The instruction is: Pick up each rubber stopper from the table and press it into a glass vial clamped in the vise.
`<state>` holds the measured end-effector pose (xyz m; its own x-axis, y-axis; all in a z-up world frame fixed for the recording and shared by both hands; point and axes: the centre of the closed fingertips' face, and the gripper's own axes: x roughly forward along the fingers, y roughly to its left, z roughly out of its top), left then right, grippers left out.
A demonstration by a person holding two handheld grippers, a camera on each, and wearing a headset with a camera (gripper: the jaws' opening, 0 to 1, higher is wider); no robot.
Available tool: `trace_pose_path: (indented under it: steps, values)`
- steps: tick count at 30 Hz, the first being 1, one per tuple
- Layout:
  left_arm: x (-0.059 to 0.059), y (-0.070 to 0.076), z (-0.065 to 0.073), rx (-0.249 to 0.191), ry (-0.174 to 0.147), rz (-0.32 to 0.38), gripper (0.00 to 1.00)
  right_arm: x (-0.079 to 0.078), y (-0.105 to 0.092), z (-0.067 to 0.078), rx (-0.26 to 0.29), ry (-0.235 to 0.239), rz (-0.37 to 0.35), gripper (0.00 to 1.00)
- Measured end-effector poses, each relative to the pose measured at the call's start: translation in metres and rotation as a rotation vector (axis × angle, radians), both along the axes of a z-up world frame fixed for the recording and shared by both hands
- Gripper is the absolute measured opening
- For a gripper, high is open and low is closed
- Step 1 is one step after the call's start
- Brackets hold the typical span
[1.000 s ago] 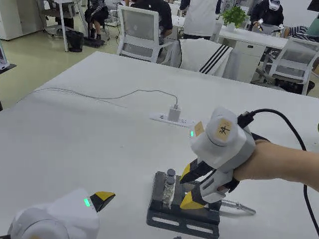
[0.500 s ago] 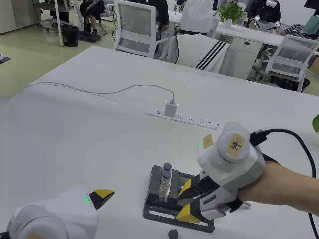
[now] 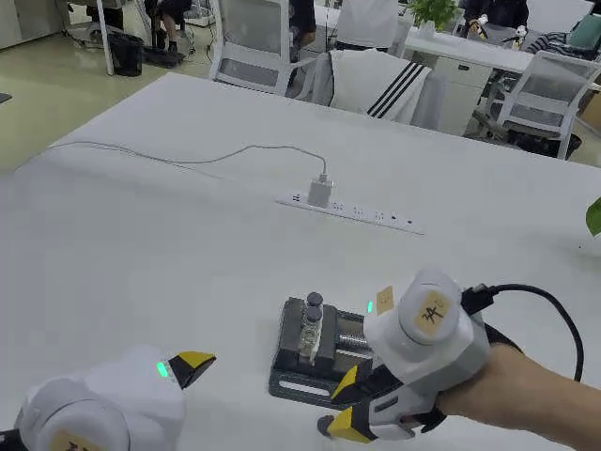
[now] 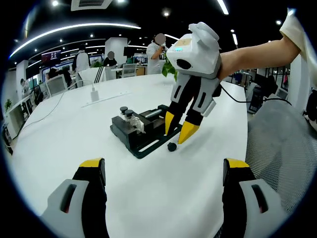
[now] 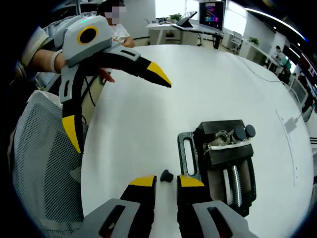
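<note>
Right gripper (image 5: 167, 182) was down at the surface (image 3: 188, 235), jaws a narrow gap apart and not clamped on anything. A loose black rubber stopper (image 5: 166, 175) sat on the surface between its yellow tips and just ahead of them, right beside the edge of the vise (image 5: 228, 153) base. The vise held two glass vials (image 4: 130, 118) upright, side by side, both already capped with dark stoppers. Left gripper (image 4: 163, 167) was well apart from the vise, jaws spread wide, holding nothing. A power strip (image 3: 352, 213) with a plugged-in charger lay farther back on the surface.
</note>
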<state>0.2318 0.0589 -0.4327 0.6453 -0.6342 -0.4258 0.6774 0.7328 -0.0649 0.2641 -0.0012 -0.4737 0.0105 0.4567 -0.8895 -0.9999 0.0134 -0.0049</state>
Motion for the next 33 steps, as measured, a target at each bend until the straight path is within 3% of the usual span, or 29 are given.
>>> trace_pose_path:
  steps: [9, 33]
  values:
    - [-0.0019, 0.0027, -0.0029, -0.002, 0.008, 0.005, 0.98, -0.0016, 0.0026, -0.0034, 0.007, 0.024, -0.018, 0.05]
    - [-0.0028, 0.0008, -0.0068, -0.007, 0.017, 0.005, 0.98, -0.0008, 0.0044, -0.0080, -0.017, 0.033, 0.003, 0.02]
